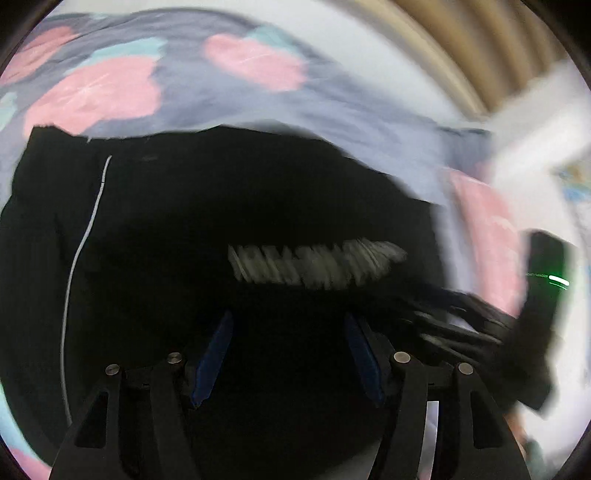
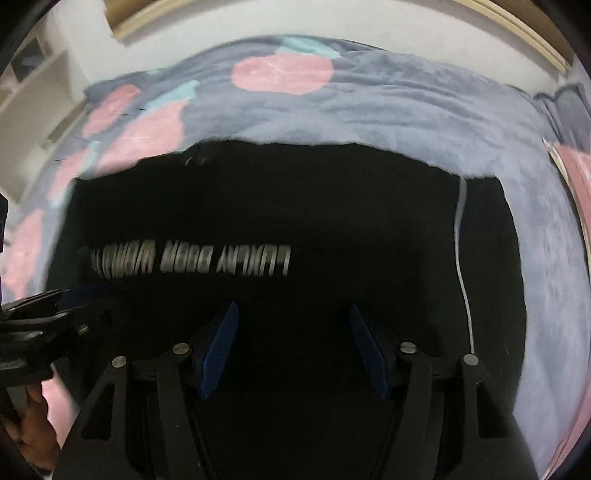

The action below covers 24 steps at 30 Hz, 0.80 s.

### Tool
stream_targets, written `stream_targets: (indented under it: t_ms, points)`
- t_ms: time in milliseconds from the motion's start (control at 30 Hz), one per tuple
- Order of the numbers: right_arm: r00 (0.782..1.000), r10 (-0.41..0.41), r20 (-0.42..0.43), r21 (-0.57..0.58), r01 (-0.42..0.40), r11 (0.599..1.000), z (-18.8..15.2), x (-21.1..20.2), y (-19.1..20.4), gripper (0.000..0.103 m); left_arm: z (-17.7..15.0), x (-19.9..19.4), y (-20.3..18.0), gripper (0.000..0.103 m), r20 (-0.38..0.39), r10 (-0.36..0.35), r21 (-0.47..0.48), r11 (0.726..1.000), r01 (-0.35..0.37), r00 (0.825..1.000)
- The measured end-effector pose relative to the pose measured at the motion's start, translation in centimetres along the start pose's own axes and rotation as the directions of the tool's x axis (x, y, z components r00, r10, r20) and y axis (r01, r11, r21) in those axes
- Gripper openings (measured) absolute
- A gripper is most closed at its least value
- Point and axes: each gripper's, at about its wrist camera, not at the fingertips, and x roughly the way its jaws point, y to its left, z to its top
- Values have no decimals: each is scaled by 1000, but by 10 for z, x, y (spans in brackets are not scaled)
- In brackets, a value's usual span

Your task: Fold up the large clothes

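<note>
A large black garment (image 1: 221, 192) with white printed lettering (image 1: 314, 264) and a thin white stripe (image 1: 79, 254) lies spread flat on the bed. It also fills the right wrist view (image 2: 332, 206), lettering (image 2: 192, 260) upside down, stripe (image 2: 463, 273) on the right. My left gripper (image 1: 288, 321) is open just above the cloth, holding nothing. My right gripper (image 2: 293, 314) is open over the garment's near part, empty. The right gripper appears blurred at the right of the left wrist view (image 1: 480, 325); the left gripper shows at the left edge of the right wrist view (image 2: 40, 317).
The bed has a lilac blanket (image 2: 406, 110) with pink and teal blotches, which also shows in the left wrist view (image 1: 192, 85). A pink pillow (image 2: 576, 166) lies at the right. A white wall and wooden frame (image 2: 517, 22) stand behind. White shelves (image 2: 33, 85) are at the left.
</note>
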Motion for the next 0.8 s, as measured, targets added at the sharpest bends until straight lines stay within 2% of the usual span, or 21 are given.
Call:
stream_targets:
  t_ms: [100,200,267,333,400,467,533,567,600,667,733,800]
  points:
    - [998,-12,-59,45,15,999,28,43,-10,75,33,29,32,61,36,13,-90,996,-10,999]
    - [997,-12,-78,65,17,998,40,65,-16,80,53,44,37,60,35,65,-60,996,-63,997]
    - [996,-1,-85,59,6,998,42,63,-18,80,57,43,39,60,23,64,-47,997,-63,998]
    - [997,35,-62,61,-31,998,44,43,-27,75,58,28,45,58,34,56,-37,998,-54,998]
    - [999,47,-7,90,-47,995,46,21,-46,74,60,8,59,58,84,120,-55,992,-115,989]
    - [1000,-6,16,133,3,991,48,10,-69,74,61,-11,88,58,109,169,-113,981,-157,980]
    - [999,-53,2,171,52,984,50,16,-92,74,61,-20,126,58,102,126,-199,974,-104,987]
    - [996,-84,-30,186,88,979,49,26,-102,73,61,-19,140,56,104,140,-224,968,-114,985]
    - [992,-94,-87,201,110,974,47,47,-115,72,62,-16,149,54,105,147,-236,964,-119,984]
    - [993,-31,-115,240,58,969,43,70,-129,71,62,-5,168,31,88,157,-281,951,-127,984]
    - [994,-36,-103,250,61,966,45,76,-131,71,61,5,183,31,79,127,-332,939,-94,989]
    - [992,-54,-112,233,79,969,46,77,-129,71,63,7,177,31,74,140,-312,944,-111,987]
